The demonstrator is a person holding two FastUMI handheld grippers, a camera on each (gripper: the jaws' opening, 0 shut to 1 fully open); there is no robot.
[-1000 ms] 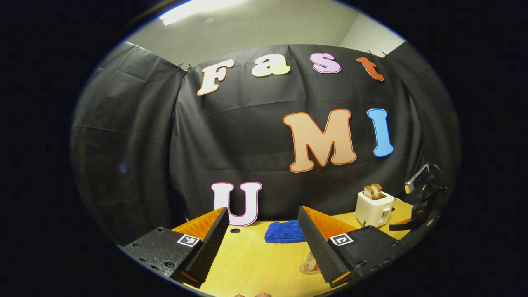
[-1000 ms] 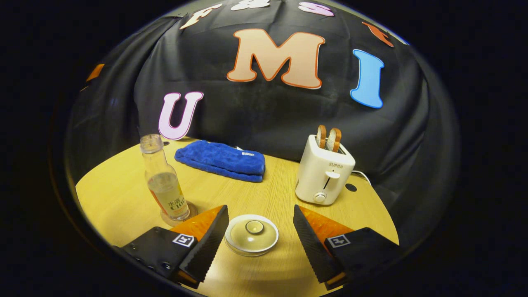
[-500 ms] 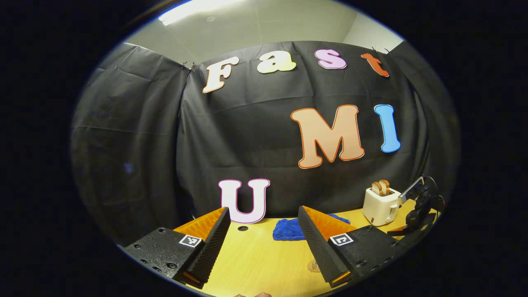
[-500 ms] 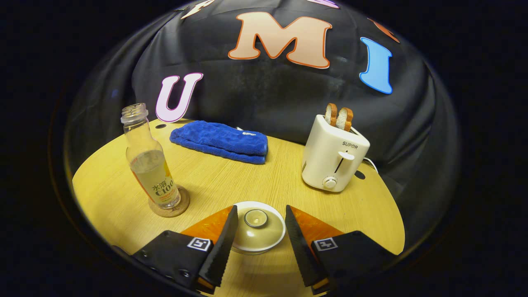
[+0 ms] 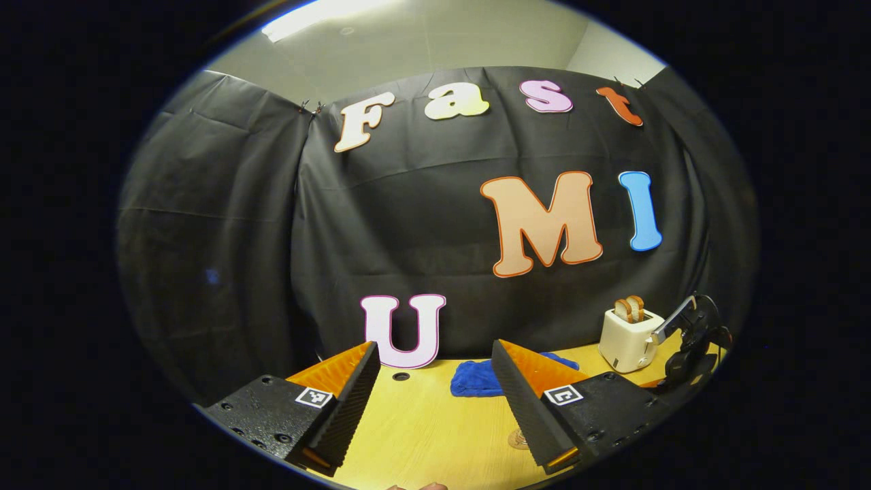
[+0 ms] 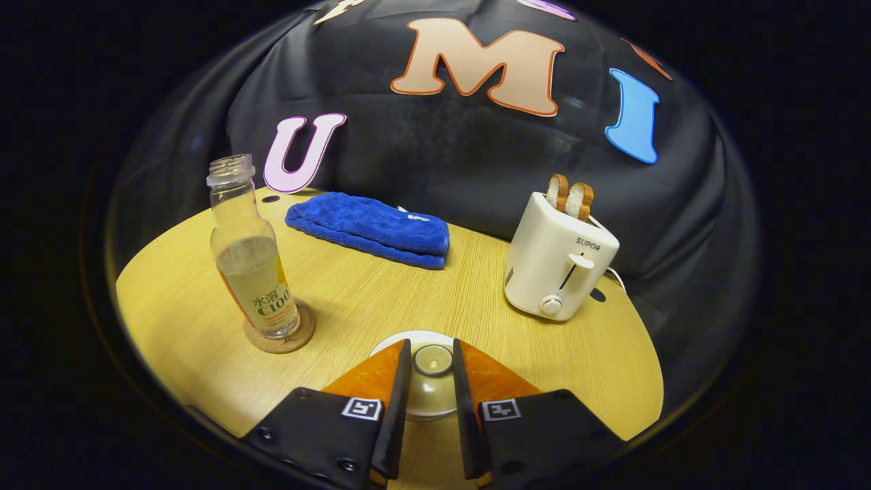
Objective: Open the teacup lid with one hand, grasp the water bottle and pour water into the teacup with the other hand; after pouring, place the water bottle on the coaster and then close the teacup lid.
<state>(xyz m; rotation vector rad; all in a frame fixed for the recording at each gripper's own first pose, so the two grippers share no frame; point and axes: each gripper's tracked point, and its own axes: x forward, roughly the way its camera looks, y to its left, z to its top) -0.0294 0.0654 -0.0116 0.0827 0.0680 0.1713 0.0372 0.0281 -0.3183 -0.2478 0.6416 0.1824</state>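
Cream teacup lid (image 6: 425,381) sits bottom centre on the worktop (image 6: 381,299), right claw (image 6: 431,361) nearly closed around its knob so squeeze square before lifting straight up, left claw (image 5: 434,357) wide open and empty, while right gripper view shows water bottle (image 6: 248,255) on coaster (image 6: 303,333) mid-left.

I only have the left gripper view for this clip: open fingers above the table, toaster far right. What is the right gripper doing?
Observer: In the right gripper view, the right gripper has its fingers on either side of the knob on the teacup lid. I cannot tell if they press it.
Operator: Is the lid lifted?
Observer: It looks seated, not raised.
Operator: And the bottle?
Observer: The bottle stands upright and uncapped on the coaster, apart from the lid.
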